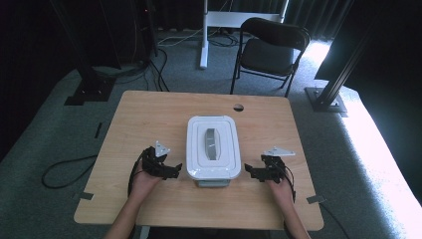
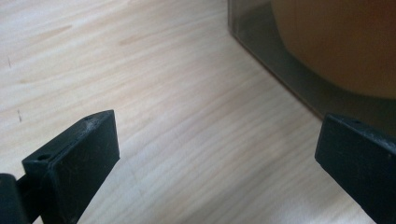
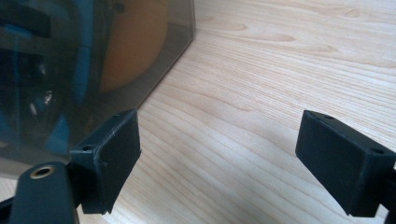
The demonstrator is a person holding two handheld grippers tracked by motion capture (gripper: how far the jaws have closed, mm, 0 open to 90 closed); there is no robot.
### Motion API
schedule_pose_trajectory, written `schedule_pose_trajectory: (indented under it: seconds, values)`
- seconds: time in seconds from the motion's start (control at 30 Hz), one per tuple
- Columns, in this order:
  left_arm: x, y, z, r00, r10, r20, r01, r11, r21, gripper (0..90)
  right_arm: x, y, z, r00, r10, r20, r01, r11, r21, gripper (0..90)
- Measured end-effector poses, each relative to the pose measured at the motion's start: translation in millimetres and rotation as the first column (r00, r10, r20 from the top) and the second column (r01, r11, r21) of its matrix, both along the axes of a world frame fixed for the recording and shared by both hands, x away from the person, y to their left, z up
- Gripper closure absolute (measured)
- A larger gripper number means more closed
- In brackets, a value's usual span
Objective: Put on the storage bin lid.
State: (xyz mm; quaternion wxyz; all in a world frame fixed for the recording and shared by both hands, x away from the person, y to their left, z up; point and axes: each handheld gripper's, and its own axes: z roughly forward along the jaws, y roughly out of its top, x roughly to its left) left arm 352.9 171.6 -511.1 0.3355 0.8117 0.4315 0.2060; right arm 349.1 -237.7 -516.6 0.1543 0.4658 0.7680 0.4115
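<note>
Box (image 1: 213, 145) between wide-open claws (both empty)

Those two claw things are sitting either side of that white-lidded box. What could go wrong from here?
Both the left gripper and the right gripper are open beside the box. One closing in first might shove it sideways. It sits near the table front edge, so a pull could slide it off.

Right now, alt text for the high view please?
A white-lidded box sits in the middle of a wooden table, with a person's left gripper and right gripper flanking its near end, both open and apart from it. Behind the table stands a black folding chair on grey carpet.
</note>
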Motion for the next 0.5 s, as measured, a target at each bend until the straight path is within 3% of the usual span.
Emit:
schedule_pose_trajectory:
  seconds: [0.3, 0.5]
  values:
    - [-16.1, 26.1, -5.3, 0.9992, 0.039, 0.001, -0.039, 0.9984, -0.041, 0.3, -11.9, -14.5, -2.0, 0.9978, -0.056, 0.037, 0.056, 0.998, 0.008, 13.1]
    - [-24.4, 42.5, -4.0, 0.9974, 0.066, 0.029, -0.064, 0.9951, -0.076, 0.3, -19.7, -23.2, -6.2, 0.9956, -0.083, 0.044, 0.083, 0.996, -0.008, 12.8]
